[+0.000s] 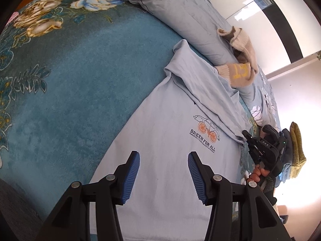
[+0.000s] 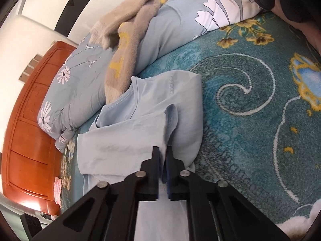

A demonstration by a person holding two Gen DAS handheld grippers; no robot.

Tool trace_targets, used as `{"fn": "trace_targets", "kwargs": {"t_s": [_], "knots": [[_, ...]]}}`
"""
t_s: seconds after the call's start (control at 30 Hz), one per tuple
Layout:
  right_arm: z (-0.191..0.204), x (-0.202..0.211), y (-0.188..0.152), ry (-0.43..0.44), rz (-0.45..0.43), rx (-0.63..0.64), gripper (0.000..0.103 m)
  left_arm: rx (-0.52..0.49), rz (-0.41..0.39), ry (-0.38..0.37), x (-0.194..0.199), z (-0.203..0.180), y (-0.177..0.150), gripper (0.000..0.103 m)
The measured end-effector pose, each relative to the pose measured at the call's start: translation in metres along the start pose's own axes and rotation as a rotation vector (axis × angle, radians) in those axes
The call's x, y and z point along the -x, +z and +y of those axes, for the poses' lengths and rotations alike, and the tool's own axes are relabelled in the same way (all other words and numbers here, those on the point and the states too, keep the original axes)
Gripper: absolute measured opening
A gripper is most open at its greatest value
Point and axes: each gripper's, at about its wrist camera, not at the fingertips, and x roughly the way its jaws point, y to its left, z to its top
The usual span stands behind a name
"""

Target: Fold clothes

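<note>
The right gripper (image 2: 164,156) is pinching the folded-over edge of the pale-blue T-shirt (image 1: 170,124) lying lengthwise on the bed (image 1: 70,100), while the left gripper (image 1: 163,175) is hovering wide open and empty above its body.

Taking the light blue T-shirt (image 1: 166,136) as landmark: on its side away from the rolled quilt, the teal floral bedspread (image 1: 80,92) lies bare and wide, open for a pass. Along its other side the rolled quilt (image 1: 192,24) forms a raised ridge, with a beige sweater (image 1: 240,60) draped over it and touching the shirt's collar end. Beyond the ridge stands the wooden headboard (image 2: 30,124). The right tongs (image 2: 163,156) occupy the shirt's folded sleeve edge, pinching it.
</note>
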Motion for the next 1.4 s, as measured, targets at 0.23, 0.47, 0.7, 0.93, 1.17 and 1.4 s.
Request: {"fn": "trace_targets", "kwargs": {"t_s": [0.23,0.47,0.7,0.93,1.17,1.4], "knots": [[-0.008,0.016,-0.006,-0.068,-0.048,-0.033,0.002,0.027,-0.005,0.003,0.005,0.015,-0.003,0.055],[-0.018,0.017,-0.009,-0.079,-0.021,-0.105,0.005,0.029,0.005,0.010,0.006,0.024,-0.005,0.055],[-0.005,0.046,-0.035,-0.144,0.053,-0.027,0.019,-0.025,0.041,0.064,-0.011,0.033,-0.007,0.058],[-0.015,0.062,-0.099,-0.156,0.250,-0.073,0.020,-0.060,0.055,0.126,-0.027,0.048,-0.001,0.058],[-0.018,0.077,-0.138,-0.177,0.347,-0.122,0.020,-0.106,0.086,0.104,-0.033,0.057,-0.005,0.059],[-0.014,0.082,-0.170,-0.171,0.432,-0.123,0.020,-0.116,0.161,0.039,-0.032,0.068,-0.015,0.062]]}}
